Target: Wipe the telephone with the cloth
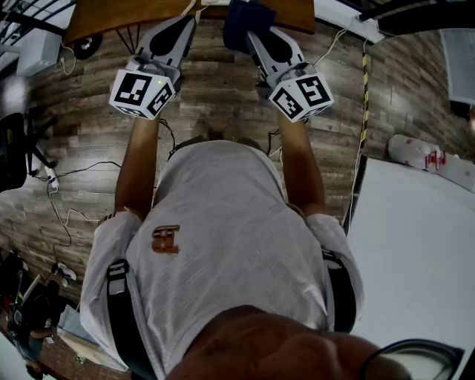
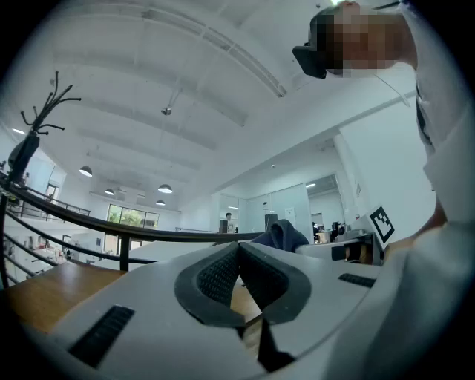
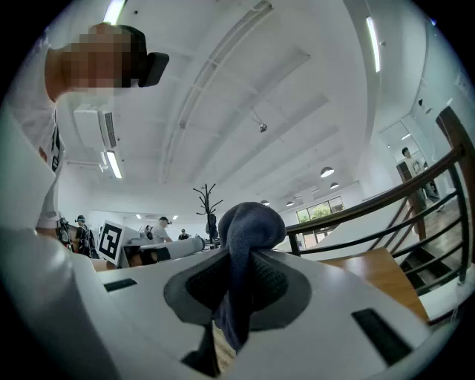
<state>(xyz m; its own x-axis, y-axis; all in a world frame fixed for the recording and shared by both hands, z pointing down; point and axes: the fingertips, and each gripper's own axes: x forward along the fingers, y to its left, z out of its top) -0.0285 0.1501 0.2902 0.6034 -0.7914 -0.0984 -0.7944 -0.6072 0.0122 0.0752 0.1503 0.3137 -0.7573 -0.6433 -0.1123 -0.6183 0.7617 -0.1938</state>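
Right gripper view, blue cloth (image 3: 249,226) clamped btwn 2 jaws of right gripper (image 3: 238,273), bunched past tips, left gripper (image 2: 239,258) closed, empty

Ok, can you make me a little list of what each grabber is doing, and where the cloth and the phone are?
left gripper: jaws shut, nothing between them
right gripper: jaws shut on the cloth
cloth: dark blue, bunched up, poking out above the jaws
telephone: not seen in any view
table: brown wood, just ahead of both grippers
grippers together: held side by side in front of the person
wiping: not begun, as far as these views show
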